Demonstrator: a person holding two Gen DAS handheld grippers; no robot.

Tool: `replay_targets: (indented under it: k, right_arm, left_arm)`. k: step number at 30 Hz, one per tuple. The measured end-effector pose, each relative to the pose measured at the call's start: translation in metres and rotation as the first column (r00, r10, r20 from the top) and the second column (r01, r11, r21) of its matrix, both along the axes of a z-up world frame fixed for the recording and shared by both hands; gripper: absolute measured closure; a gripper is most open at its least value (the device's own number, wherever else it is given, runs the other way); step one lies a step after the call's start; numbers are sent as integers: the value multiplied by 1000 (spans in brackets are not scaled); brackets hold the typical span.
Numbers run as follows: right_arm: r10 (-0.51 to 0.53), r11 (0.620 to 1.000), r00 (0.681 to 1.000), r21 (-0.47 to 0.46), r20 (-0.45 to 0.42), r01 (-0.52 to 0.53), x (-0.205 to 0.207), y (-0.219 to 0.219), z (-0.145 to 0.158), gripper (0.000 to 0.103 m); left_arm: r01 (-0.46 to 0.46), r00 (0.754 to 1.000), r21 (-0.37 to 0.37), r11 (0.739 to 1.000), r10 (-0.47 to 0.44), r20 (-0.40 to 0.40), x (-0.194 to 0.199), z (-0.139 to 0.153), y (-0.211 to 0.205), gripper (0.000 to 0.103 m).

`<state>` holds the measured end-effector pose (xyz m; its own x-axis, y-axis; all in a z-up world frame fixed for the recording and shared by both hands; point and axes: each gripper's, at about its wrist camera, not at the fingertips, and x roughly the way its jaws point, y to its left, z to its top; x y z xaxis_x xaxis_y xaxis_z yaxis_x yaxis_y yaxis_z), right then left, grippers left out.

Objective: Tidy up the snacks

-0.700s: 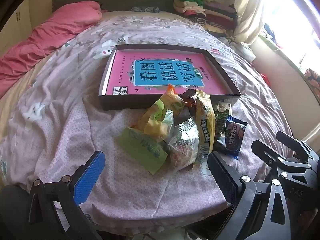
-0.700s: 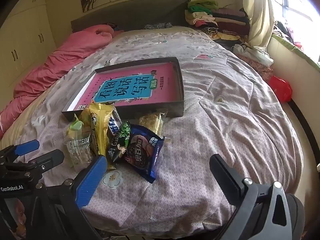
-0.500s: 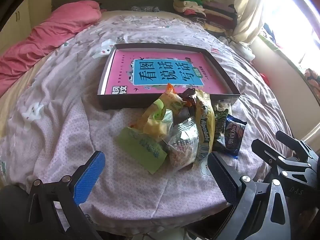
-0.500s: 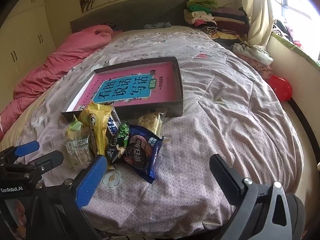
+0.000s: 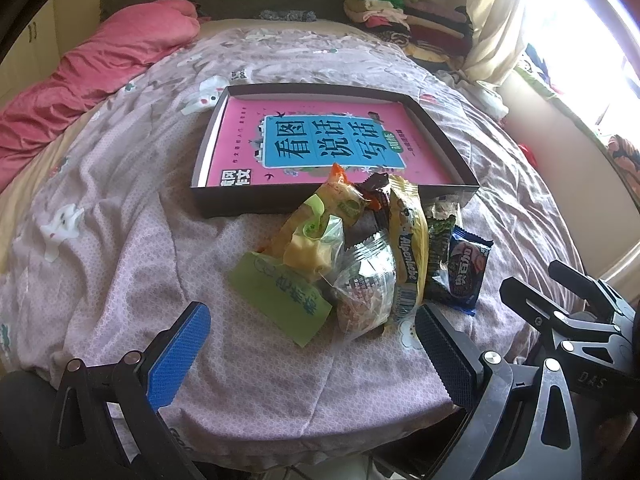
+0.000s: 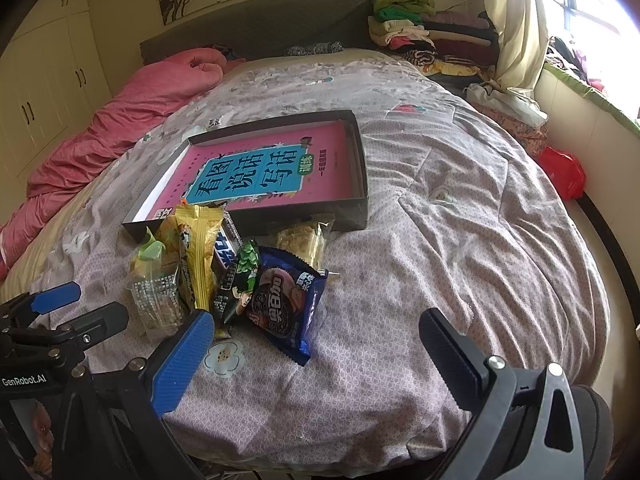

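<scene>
A pile of snack packets lies on the bed in front of a shallow dark box (image 5: 448,136) (image 6: 360,168) lined with a pink book. In the pile are a green packet (image 5: 280,296), a clear packet (image 5: 364,284), a yellow Alpenliebe packet (image 5: 408,240) (image 6: 200,252) and a dark blue cookie packet (image 5: 466,272) (image 6: 286,300). My left gripper (image 5: 312,344) is open and empty, just short of the pile. My right gripper (image 6: 316,348) is open and empty, near the blue packet. Each gripper shows at the edge of the other's view.
The bed has a lilac patterned sheet (image 6: 460,240). A pink quilt (image 5: 100,64) lies at the far left. Folded clothes (image 6: 420,32) are stacked at the head of the bed on the right. A red bag (image 6: 564,172) sits beside the bed, under the window.
Both grippers have edged slightly closer to the snack pile. Nothing was taken hold of; the snacks lie as before.
</scene>
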<state>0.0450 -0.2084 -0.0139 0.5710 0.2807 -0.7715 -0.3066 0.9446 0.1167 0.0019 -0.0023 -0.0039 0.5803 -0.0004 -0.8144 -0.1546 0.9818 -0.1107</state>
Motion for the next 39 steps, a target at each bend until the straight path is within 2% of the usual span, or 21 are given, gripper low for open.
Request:
replay_targets:
  k: [10, 13, 17, 23, 25, 31, 33, 35, 36, 38, 39]
  right_arm:
    - [1, 1000, 1000, 4, -10, -1, 0, 0, -2, 0]
    - [1, 1000, 1000, 9, -18, -1, 1, 0, -4, 0]
    - [1, 1000, 999, 15, -33, 0, 4, -2, -7, 0]
    - [-3, 1000, 998, 25, -55, 5, 8, -6, -13, 0]
    - [-7, 1000, 998, 26, -60, 8, 10, -7, -15, 0]
    - [2, 999, 997, 35, -76, 0, 15, -6, -21, 0]
    - [12, 999, 996, 43, -83, -9, 17, -5, -22, 0]
    - [19, 998, 996, 58, -88, -14, 19, -4, -24, 0]
    - [19, 998, 995, 67, -93, -13, 21, -4, -25, 2]
    - [22, 996, 994, 93, -109, -12, 26, -6, -29, 16]
    - [23, 995, 993, 100, -119, -11, 28, -6, -31, 20]
  left_arm:
    - [11, 999, -8, 1000, -12, -46, 3, -7, 1, 1]
    - [13, 996, -19, 1000, -15, -84, 5, -11, 2, 1]
    - [48, 996, -21, 999, -49, -75, 8, -14, -4, 1]
    - [78, 991, -90, 993, -88, -104, 11, -15, -12, 7]
    - [79, 991, -95, 992, -89, -99, 12, -16, -11, 12]
    - [92, 992, -116, 989, -101, -75, 14, -15, -11, 40]
    - [99, 991, -113, 989, -108, -76, 17, -17, -12, 43]
    - [105, 991, -123, 987, -114, -70, 17, -17, -12, 57]
    - [108, 991, -123, 986, -118, -71, 18, -18, -13, 59]
    - [110, 990, -131, 985, -120, -70, 19, -19, -14, 60]
    - [114, 990, -139, 984, -125, -72, 20, -20, -14, 60]
